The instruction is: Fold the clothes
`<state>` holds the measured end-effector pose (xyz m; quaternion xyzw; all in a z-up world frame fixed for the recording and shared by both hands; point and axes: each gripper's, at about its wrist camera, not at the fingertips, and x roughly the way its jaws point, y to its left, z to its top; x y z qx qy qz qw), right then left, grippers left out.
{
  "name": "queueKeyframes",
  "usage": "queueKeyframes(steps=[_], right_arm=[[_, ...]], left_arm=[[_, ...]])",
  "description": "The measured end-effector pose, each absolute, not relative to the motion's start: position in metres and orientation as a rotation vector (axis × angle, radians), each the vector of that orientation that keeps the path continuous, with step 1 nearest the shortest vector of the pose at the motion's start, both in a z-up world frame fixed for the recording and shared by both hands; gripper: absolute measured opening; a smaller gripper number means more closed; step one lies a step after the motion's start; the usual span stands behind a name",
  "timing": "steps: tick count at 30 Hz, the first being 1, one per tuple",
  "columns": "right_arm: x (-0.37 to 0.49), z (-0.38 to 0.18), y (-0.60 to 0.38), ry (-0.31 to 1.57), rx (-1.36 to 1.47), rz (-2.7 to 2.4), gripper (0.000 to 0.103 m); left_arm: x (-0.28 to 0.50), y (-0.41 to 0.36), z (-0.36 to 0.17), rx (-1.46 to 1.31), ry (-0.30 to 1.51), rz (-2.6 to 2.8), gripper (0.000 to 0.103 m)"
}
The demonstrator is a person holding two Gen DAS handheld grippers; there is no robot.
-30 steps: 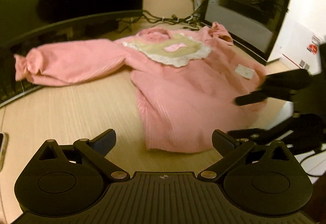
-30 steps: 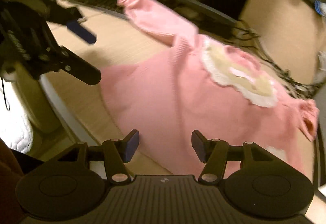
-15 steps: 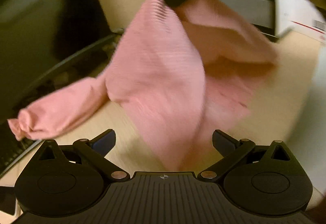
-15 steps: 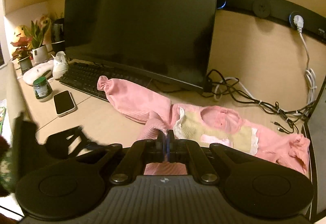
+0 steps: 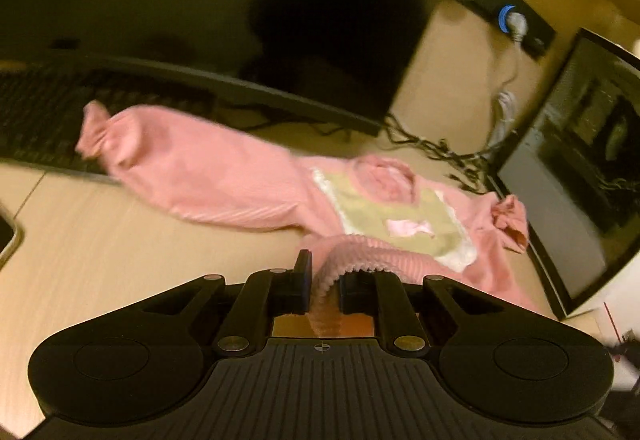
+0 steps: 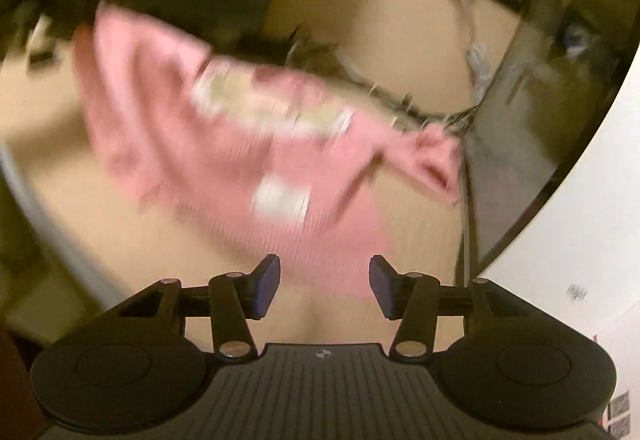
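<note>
- Pink ribbed sweater (image 5: 248, 184) is lying ahead of both tongs on the wooden counter (image 5: 100, 260), one sleeve reaching left toward the keyboard (image 5: 36, 108).
- Left tongs (image 5: 322, 280) are pinching its hem; right tongs (image 6: 324, 282) are gaping, gripping nothing.
- Likely folding the hem upward; next, right tongs probably need the opposite hem corner.
- Monitor (image 5: 200, 0) and cables (image 5: 436, 152) are crowding behind.

Both wrist views low over desk (image 5: 92, 240), facing monitor (image 5: 200, 0); both share pink sweater (image 5: 224, 176).
</note>
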<state>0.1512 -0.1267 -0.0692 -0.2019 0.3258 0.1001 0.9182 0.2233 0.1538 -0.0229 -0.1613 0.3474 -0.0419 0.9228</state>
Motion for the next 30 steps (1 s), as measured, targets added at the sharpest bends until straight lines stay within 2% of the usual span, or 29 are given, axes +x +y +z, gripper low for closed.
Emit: queueKeyframes(steps=[4,7,8,9,10,14,17,18,22,26,28,30], right_arm=[[0.153,-0.095,-0.102,0.640,-0.537,0.212,0.051],[0.177,-0.112,-0.083,0.618,-0.639,0.183,0.057],[0.184,-0.112,-0.077,0.611,-0.647,0.179,0.052],[0.193,-0.106,-0.073,0.625,-0.613,0.193,0.022],[0.202,-0.094,-0.071,0.643,-0.525,0.218,0.003],[0.211,-0.004,-0.086,0.558,-0.108,0.312,0.003],[0.205,0.047,-0.109,0.487,0.070,0.362,0.003],[0.204,0.049,-0.116,0.499,0.095,0.363,0.003],[0.186,0.005,-0.129,0.626,-0.023,0.301,0.004],[0.160,-0.056,-0.139,0.818,-0.205,0.219,0.005],[0.150,-0.068,-0.149,0.856,-0.234,0.171,0.012],[0.149,-0.069,-0.161,0.850,-0.201,0.131,0.031]], left_arm=[[0.219,0.156,-0.040,-0.370,0.761,-0.074,0.013],[0.218,0.162,-0.050,-0.423,0.779,-0.070,0.013],[0.218,0.163,-0.051,-0.438,0.781,-0.072,0.013],[0.218,0.165,-0.051,-0.452,0.783,-0.075,0.013],[0.218,0.166,-0.052,-0.466,0.785,-0.077,0.013],[0.210,0.170,-0.047,-0.503,0.784,-0.112,0.013],[0.201,0.174,-0.049,-0.526,0.786,-0.125,0.013],[0.198,0.174,-0.053,-0.520,0.795,-0.116,0.013],[0.183,0.178,-0.070,-0.485,0.841,-0.078,0.015],[0.162,0.191,-0.079,-0.437,0.868,-0.034,0.025],[0.152,0.200,-0.079,-0.419,0.868,-0.005,0.026],[0.153,0.195,-0.074,-0.392,0.857,-0.045,0.028]])
